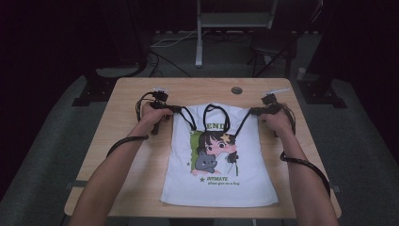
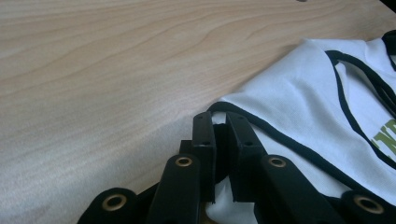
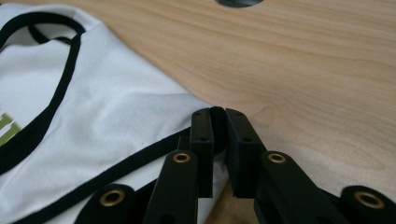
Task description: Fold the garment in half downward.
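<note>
Spread flat on the wooden table (image 1: 127, 94), hem at the near edge: a white sleeveless top (image 1: 219, 181) with a cartoon print. Farther off, at its left shoulder, the left gripper (image 1: 175, 109), jaws clamped on the black-trimmed corner. At the right shoulder, the right gripper (image 1: 253, 112), jaws likewise pinched on the trimmed edge.
</note>
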A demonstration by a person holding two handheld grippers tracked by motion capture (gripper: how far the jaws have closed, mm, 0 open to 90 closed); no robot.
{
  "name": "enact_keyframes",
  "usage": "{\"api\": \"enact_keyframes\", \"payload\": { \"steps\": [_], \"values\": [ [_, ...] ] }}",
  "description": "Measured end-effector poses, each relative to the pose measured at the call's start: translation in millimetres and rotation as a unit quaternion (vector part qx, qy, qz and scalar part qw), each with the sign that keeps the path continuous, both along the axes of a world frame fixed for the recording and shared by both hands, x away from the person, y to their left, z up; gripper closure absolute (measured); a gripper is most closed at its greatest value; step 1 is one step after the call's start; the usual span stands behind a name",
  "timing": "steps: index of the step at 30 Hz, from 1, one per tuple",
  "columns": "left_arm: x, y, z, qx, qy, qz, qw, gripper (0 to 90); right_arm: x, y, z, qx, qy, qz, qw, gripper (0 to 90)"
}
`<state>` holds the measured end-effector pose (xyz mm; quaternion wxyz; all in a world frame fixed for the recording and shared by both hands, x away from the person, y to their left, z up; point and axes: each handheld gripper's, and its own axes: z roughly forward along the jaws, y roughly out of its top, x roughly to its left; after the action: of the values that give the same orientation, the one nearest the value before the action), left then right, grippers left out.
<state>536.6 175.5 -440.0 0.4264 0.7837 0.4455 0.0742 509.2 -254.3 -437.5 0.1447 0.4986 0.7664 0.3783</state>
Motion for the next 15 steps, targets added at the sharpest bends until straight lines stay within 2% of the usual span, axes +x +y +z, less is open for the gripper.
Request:
{"api": "enact_keyframes", "payload": {
  "steps": [2, 6, 8, 11, 13, 15],
  "values": [
    [3.0, -0.9, 3.0, 0.018, -0.013, 0.004, 0.9997, 84.5, 2.2, 0.8, -0.7, 0.0, -0.004, -0.007, 1.0, 83.7],
    [7.5, -1.2, 8.8, 0.028, -0.043, 0.024, 0.9984, 84.2, 5.8, 2.5, -1.1, 0.003, -0.027, -0.021, 0.9994, 83.3],
    [8.5, -0.7, 10.9, 0.025, -0.053, 0.029, 0.9979, 77.3, 5.4, 4.1, -0.5, 0.0, -0.039, -0.021, 0.999, 80.8],
    [7.3, 3.3, 14.8, 0.02, -0.052, 0.03, 0.998, 63.9, 2.9, 2.8, 3.7, -0.004, -0.04, -0.014, 0.9991, 70.3],
    [6.1, 8.5, 17.6, 0.013, -0.037, 0.028, 0.9989, 52.8, 1.0, -1.7, 8.3, 0.009, -0.036, -0.005, 0.9993, 62.3],
    [4.0, 13.0, 18.1, 0.014, -0.022, 0.024, 0.9993, 46.0, -1.9, -10.4, 15.7, 0.022, -0.043, -0.022, 0.9986, 54.4]
  ]
}}
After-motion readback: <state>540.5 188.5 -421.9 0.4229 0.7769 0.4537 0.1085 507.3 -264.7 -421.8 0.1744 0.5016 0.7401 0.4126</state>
